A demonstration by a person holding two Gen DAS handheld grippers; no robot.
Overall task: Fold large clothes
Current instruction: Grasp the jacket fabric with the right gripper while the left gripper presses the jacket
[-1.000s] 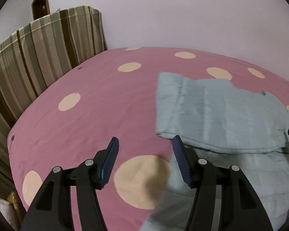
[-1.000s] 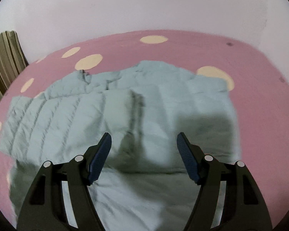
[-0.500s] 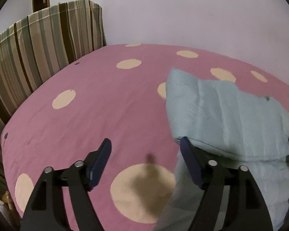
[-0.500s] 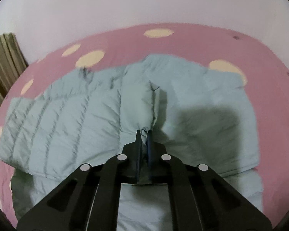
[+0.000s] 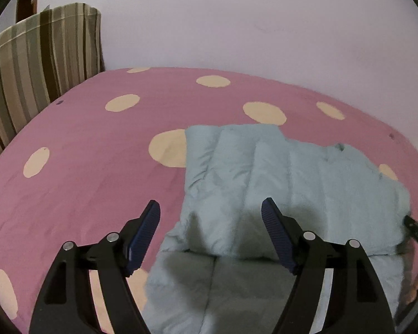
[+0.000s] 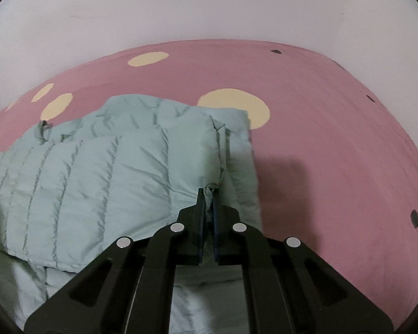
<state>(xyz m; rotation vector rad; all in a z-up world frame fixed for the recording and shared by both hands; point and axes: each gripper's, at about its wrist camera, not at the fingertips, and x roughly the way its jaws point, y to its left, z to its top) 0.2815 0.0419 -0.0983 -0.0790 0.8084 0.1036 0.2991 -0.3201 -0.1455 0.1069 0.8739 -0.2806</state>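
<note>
Right gripper [image 6: 207, 194]: clamped on the pale blue quilted puffer jacket's [image 6: 97, 172] edge, to carry the fold.
Left gripper [image 5: 210, 214]: wide, empty, above the fold.

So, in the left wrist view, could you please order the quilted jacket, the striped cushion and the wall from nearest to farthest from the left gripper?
1. Quilted jacket: light blue, lying under the open left gripper.
2. Striped cushion: upper left, at the bed's far edge.
3. Wall: behind the bed, farthest.
</note>
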